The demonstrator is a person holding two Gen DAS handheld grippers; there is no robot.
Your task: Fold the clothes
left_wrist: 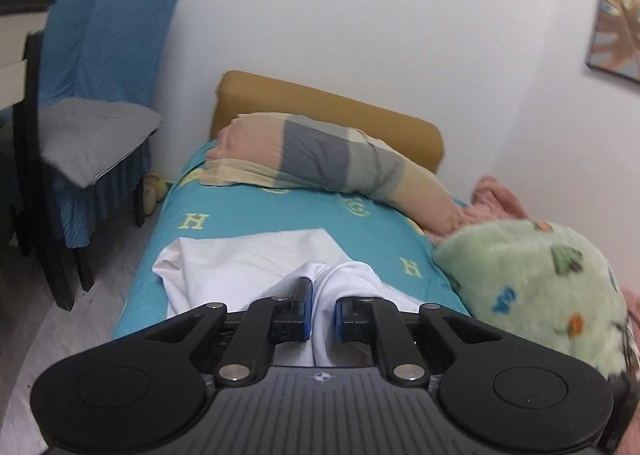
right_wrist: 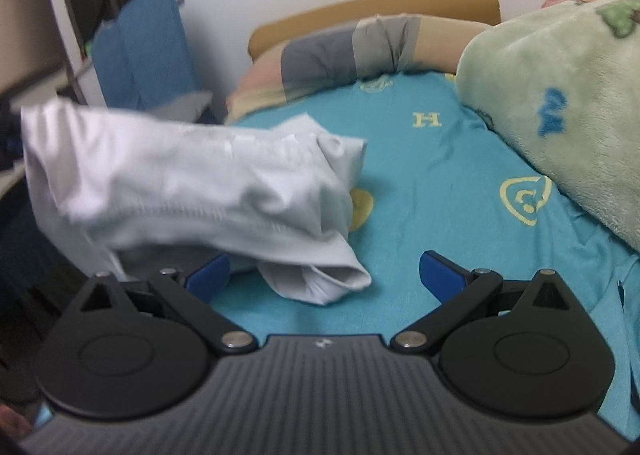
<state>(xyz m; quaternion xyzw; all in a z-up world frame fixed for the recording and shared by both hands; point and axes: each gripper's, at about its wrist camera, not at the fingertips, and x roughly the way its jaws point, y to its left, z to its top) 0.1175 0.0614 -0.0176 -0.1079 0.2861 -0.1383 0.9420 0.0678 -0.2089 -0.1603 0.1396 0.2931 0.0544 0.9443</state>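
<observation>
- Plainly, the left hand-held gripper point(left_wrist: 323, 309) has its blue pads nearly together, pinched on a bunch of the white garment point(left_wrist: 256, 259), which rises between them.
- From the left wrist view, the rest of the white garment lies spread flat on the bed point(left_wrist: 280, 215), toward the bed's near left side, one corner reaching toward the middle of the turquoise sheet.
- In the right wrist view the white garment point(right_wrist: 192, 191) hangs lifted and stretched out to the left, blurred, above the bed point(right_wrist: 440, 195); a rolled sleeve or hem opening droops down near the left blue finger point(right_wrist: 208, 275).
- Right hand-held gripper point(right_wrist: 324, 275): jaws spread wide, nothing gripped; the drooping cloth sits between them, whether it touches the left pad cannot be told.
- At the head of the bed, a striped pillow point(left_wrist: 320, 155) lies against the mustard headboard point(left_wrist: 332, 107).
- Along the bed's right edge sits a bundled green fleece blanket point(left_wrist: 540, 287).
- No container shows in either view.
</observation>
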